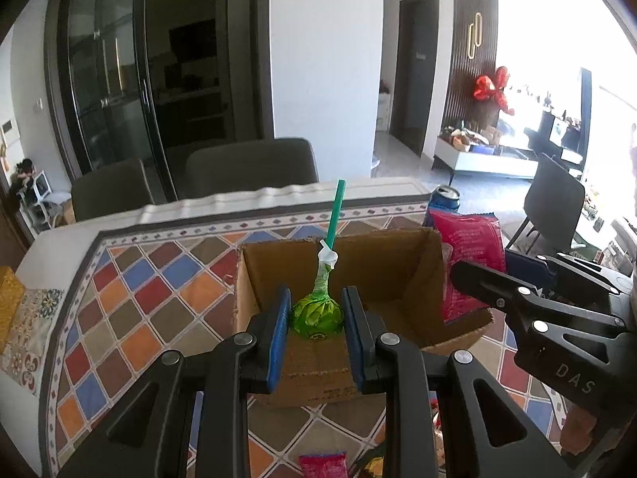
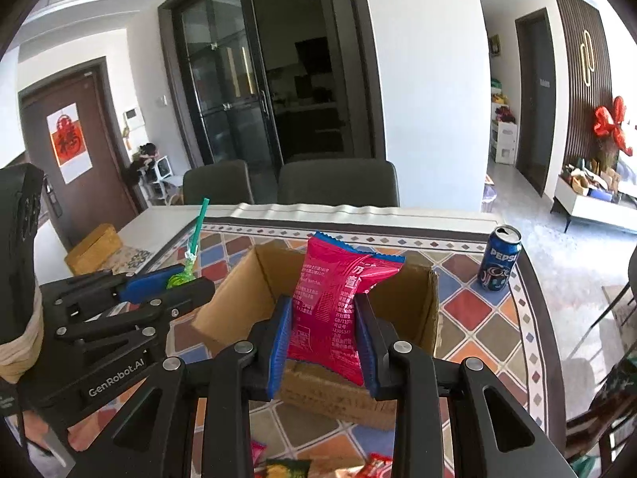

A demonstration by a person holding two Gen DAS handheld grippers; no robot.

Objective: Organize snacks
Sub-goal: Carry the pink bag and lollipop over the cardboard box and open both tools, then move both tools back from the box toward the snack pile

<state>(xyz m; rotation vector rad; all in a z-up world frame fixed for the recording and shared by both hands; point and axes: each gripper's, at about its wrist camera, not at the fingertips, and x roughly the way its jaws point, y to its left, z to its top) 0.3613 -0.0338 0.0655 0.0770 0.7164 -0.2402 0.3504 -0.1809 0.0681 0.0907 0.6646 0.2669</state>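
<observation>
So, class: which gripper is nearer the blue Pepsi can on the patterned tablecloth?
Right. The right gripper, holding the pink snack packet, is over the cardboard box beside the blue Pepsi can; the left gripper sits beyond the box's far side.

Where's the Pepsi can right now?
The Pepsi can stands upright on the tiled tablecloth near its far edge, right of the cardboard box.

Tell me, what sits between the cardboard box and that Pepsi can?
Nothing: in the right wrist view only bare tiled tablecloth separates the cardboard box from the Pepsi can.
</observation>
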